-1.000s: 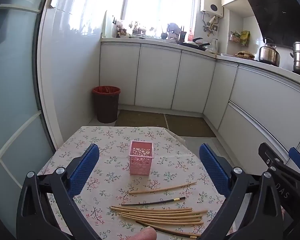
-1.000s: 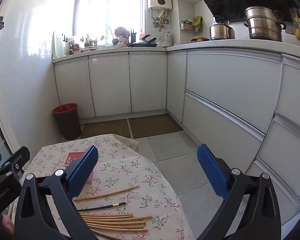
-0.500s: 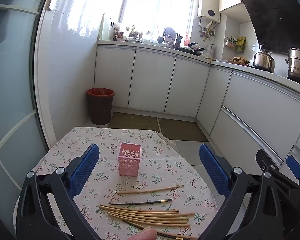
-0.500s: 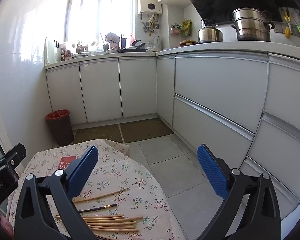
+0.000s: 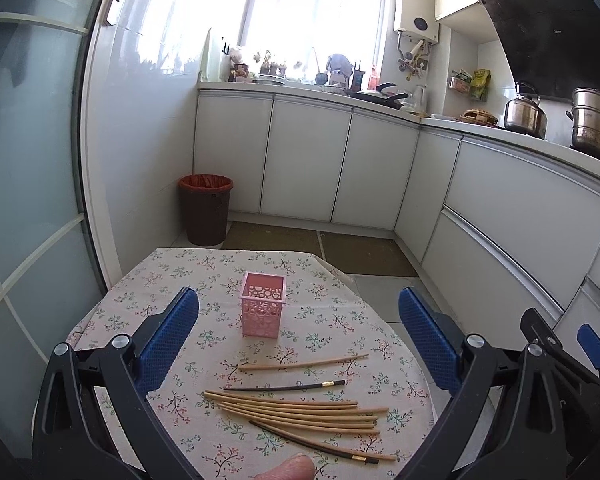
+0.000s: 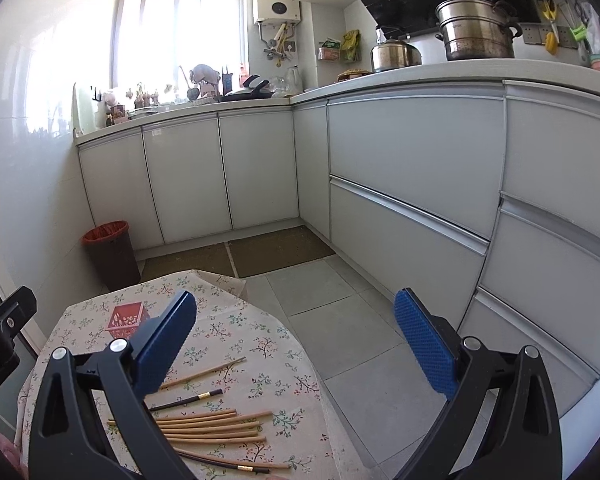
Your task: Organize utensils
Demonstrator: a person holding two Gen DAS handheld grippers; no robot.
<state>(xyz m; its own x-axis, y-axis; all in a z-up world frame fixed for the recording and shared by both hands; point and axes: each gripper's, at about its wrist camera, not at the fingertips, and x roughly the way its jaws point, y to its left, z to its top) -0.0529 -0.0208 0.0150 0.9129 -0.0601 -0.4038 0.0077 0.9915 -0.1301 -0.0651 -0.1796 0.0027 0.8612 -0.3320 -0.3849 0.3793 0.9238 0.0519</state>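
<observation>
Chopsticks [image 5: 300, 412] lay loose on the counter [image 5: 140, 296], nearest the cameras. Left tongs [image 5: 298, 340] and right tongs [image 6: 296, 340] hung released, empty. Pink holder [image 5: 262, 304] stood beyond, apparently empty. Risk: light holder could tip if a stick struck its rim.

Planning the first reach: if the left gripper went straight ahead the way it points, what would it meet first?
Probably the pink holder, which stands centred between the open left gripper's fingers. The chopsticks lie below that line; depth is uncertain.
</observation>
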